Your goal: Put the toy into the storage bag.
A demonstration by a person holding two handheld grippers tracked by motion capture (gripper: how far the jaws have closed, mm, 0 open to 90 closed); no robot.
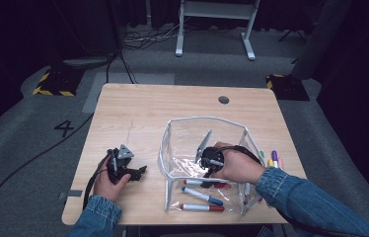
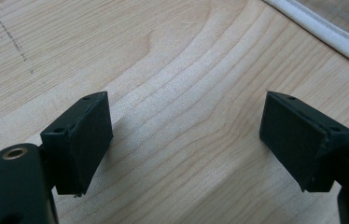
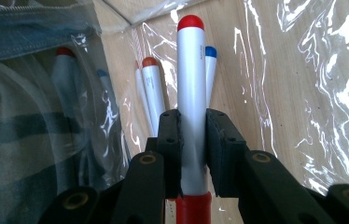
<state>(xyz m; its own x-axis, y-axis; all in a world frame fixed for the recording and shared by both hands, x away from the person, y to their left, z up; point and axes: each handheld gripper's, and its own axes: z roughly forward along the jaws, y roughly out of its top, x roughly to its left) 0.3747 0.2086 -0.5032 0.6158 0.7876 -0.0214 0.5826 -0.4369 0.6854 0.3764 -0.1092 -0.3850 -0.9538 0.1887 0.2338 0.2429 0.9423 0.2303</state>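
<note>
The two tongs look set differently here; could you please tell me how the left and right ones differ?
The left tongs stand wide open with nothing between the pads, while the right tongs are shut on a red-capped marker. The left tongs hover over bare table beside the clear bag; the right tongs reach inside that bag, above other markers. Both have black pads and are hand-held.

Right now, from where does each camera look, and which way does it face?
High view: above the table, facing forward and down; both hands, denim sleeves.
Left gripper view: on the left gripper, facing bare wood; open jaws.
Right gripper view: on the right gripper, inside the clear bag; jaws clamp a red-capped marker.
Shared: tabletop.
</note>
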